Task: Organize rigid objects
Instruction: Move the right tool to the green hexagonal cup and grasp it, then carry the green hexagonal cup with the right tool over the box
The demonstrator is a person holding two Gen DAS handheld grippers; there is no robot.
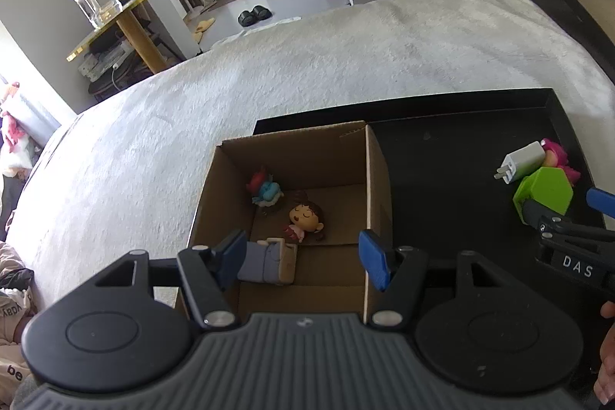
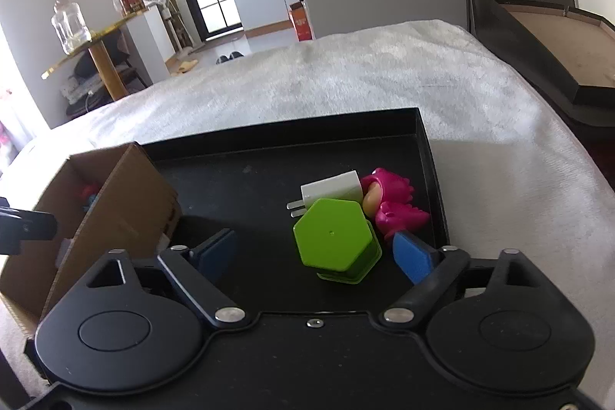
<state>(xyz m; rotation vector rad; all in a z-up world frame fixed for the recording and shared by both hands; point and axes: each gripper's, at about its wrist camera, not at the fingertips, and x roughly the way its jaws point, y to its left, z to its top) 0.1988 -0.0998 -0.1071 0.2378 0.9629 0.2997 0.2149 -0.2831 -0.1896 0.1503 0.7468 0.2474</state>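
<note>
Hovering w/ jaws apart & nothing btwn them, the left hand-held gripper (image 1: 303,258) sits over the open brown cardboard box (image 1: 374,179), which already holds three small figurines. The right hand-held gripper (image 2: 315,254), jaws wide & not pressing, straddles the lime-green hexagonal plastic block (image 2: 333,240) on the black tray (image 2: 238,175) on the bed. Step in hand looks like grasping that block: next calls for closing squarely on it w/o nudging the white plug charger (image 2: 334,190) & pink dinosaur-suit figurine (image 2: 392,204) touching behind, then moving it to the box.
</note>
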